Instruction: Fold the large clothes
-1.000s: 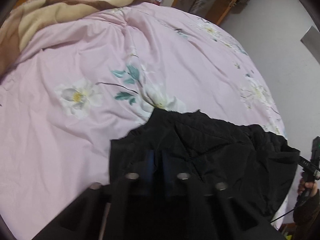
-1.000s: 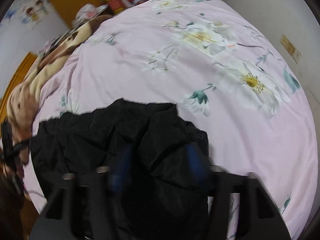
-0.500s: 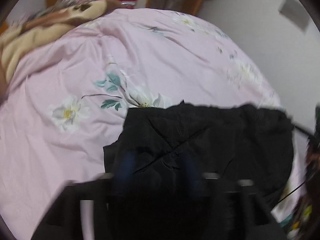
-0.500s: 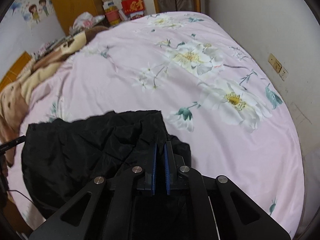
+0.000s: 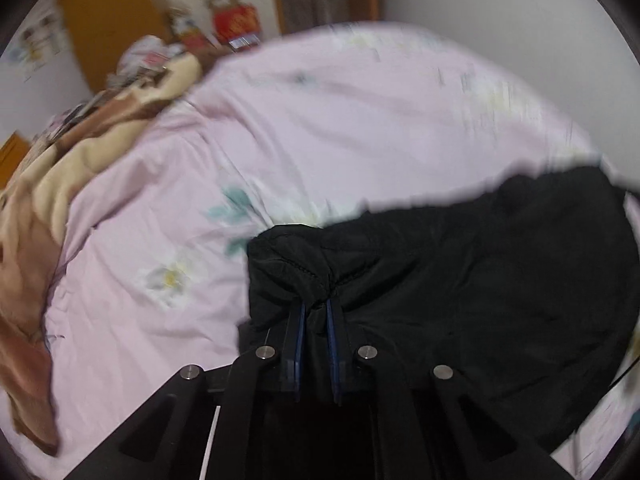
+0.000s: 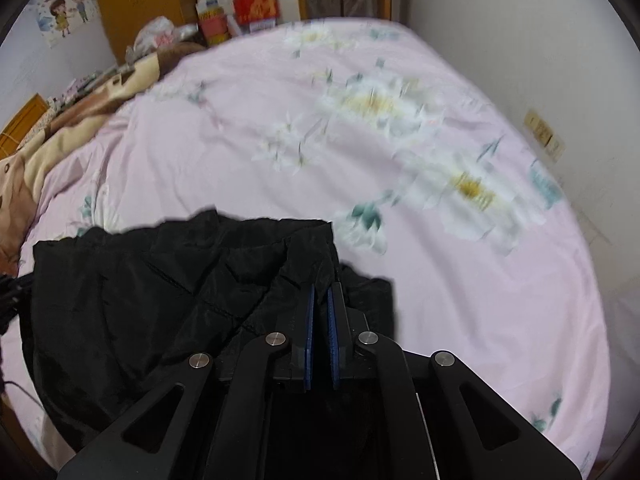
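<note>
A black quilted garment (image 5: 460, 280) lies at the near edge of a pink flowered bed cover (image 5: 320, 120). My left gripper (image 5: 316, 306) is shut on a bunched fold at the garment's left corner, and the cloth puckers between the blue pads. In the right wrist view the same black garment (image 6: 160, 300) spreads to the left, and my right gripper (image 6: 322, 292) is shut on its right corner, with dark cloth pinched between the pads. The garment's lower part is hidden behind both gripper bodies.
A brown and beige blanket (image 5: 48, 200) is heaped along the bed's left side. An orange wardrobe (image 6: 136, 0) and red boxes (image 6: 256, 6) stand beyond the bed's far end. A white wall (image 6: 540, 60) with a socket (image 6: 544, 134) runs along the right.
My left gripper opened, shifted along the garment and shut on its left corner, lifting it. My right gripper went from open around the cloth to shut on the right corner.
</note>
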